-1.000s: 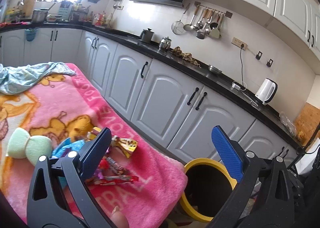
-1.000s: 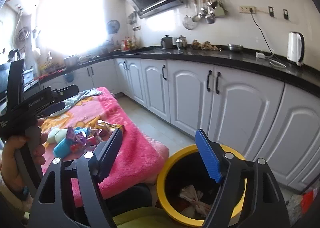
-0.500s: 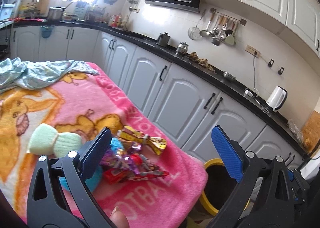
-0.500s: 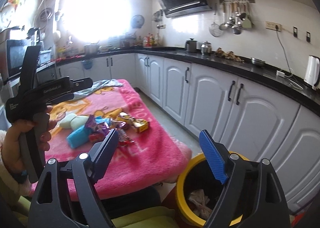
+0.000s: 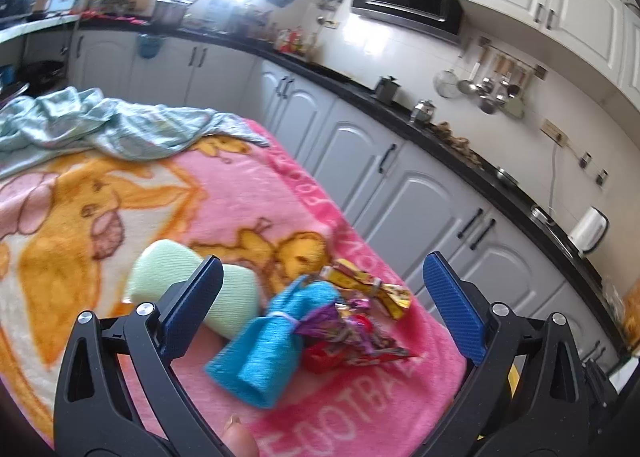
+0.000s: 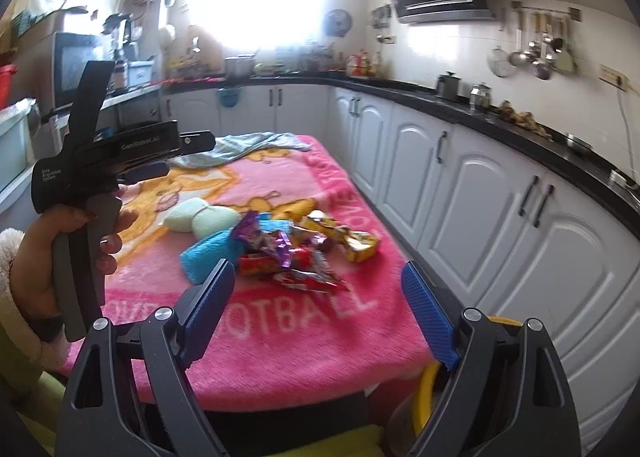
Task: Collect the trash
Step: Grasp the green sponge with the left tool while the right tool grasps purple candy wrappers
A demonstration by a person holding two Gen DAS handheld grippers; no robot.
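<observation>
Over the pink blanket I have the left gripper spread wide, jaws well apart, nothing between them and nothing touched. Framed beyond its fingers: a blue tied cloth, the pale green bow-shaped cushion just beside it, and the trash, a heap of crumpled snack wrappers, touching the blue cloth's right side. My right gripper is likewise fully apart and empty, held off the blanket's near edge. From it I see the wrappers mid-blanket and a yellow bin rim low, beside the table.
</observation>
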